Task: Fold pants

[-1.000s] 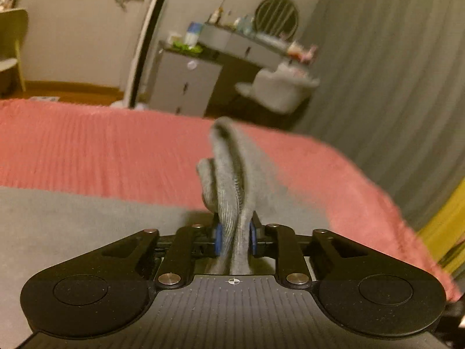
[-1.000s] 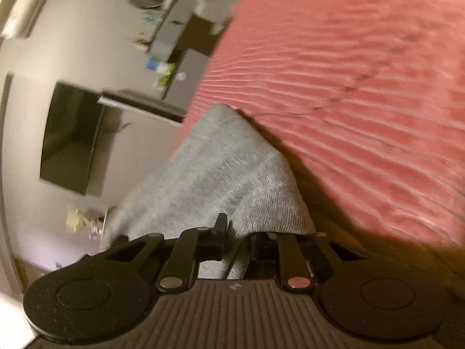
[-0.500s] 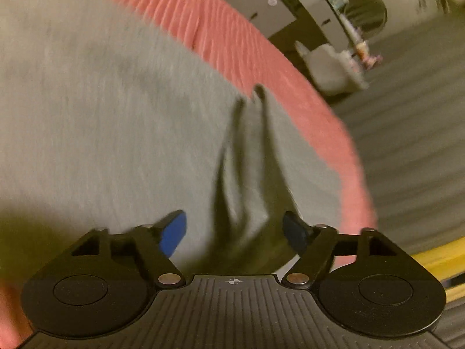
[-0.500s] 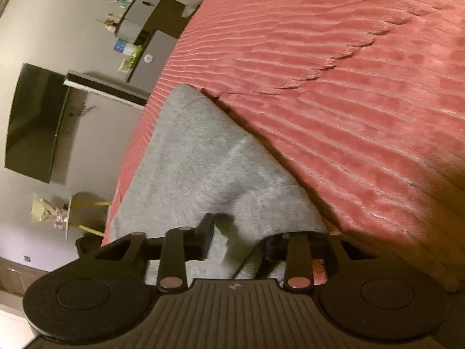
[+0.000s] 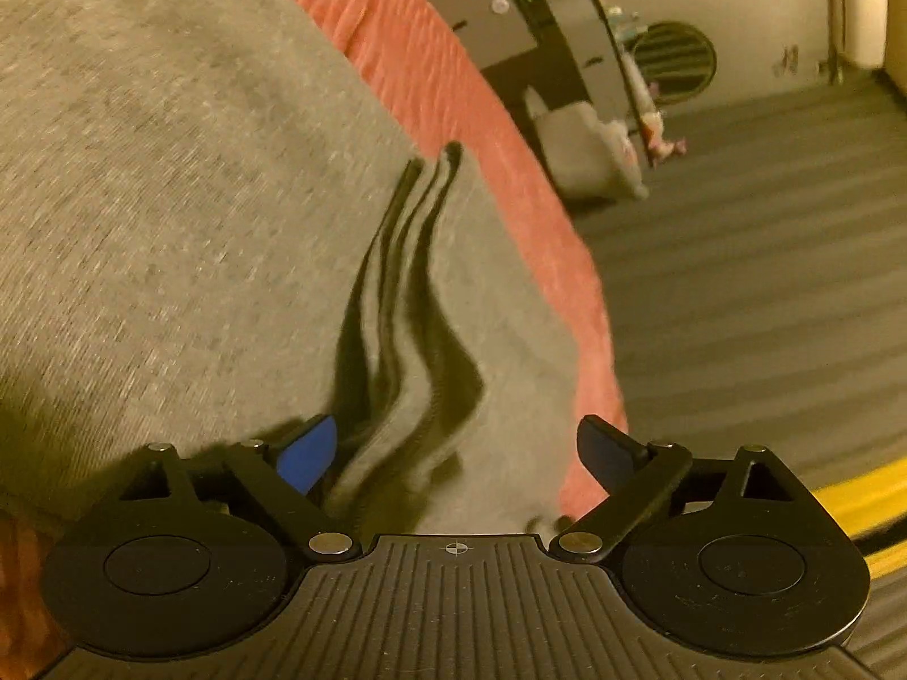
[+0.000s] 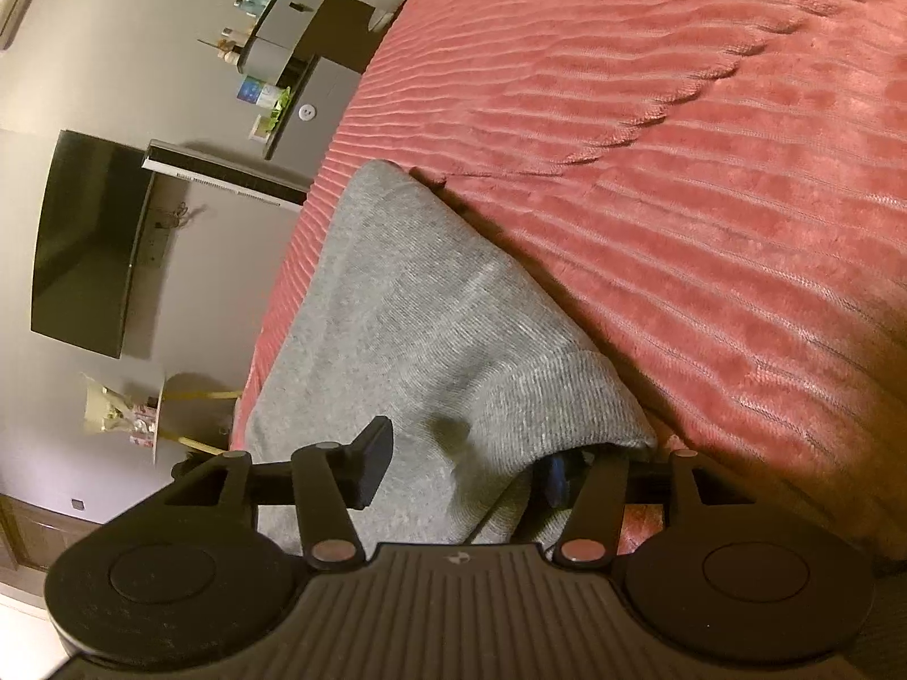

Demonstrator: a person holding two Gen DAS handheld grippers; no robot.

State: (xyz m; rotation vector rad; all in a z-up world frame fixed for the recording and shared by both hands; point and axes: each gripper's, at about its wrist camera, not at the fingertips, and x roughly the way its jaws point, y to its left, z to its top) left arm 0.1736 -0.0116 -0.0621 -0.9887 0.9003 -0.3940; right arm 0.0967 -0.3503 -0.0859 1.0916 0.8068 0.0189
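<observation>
Grey pants (image 5: pixel 170 181) lie on a red ribbed bedspread (image 5: pixel 431 85). In the left wrist view my left gripper (image 5: pixel 456 450) is open, with the stacked layered edges of the pants (image 5: pixel 408 294) lying loose between its blue-padded fingers (image 5: pixel 306 453). In the right wrist view the pants (image 6: pixel 414 311) lie folded on the bedspread (image 6: pixel 680 181), their ribbed cuff (image 6: pixel 567 391) toward me. My right gripper (image 6: pixel 465 462) is open around the cuff end; its right finger sits partly under the cloth.
The bed's edge (image 5: pixel 595 340) runs close right of the left gripper, with grey striped floor (image 5: pixel 765 283) beyond. A dark dresser with bottles (image 5: pixel 510 17) and a pale chair (image 5: pixel 584 153) stand past the bed. A wall television (image 6: pixel 90 238) shows in the right wrist view.
Both grippers were shut on the pants a second ago and have opened, letting the cloth go onto the bed. The left gripper has tilted downward over the pants.
</observation>
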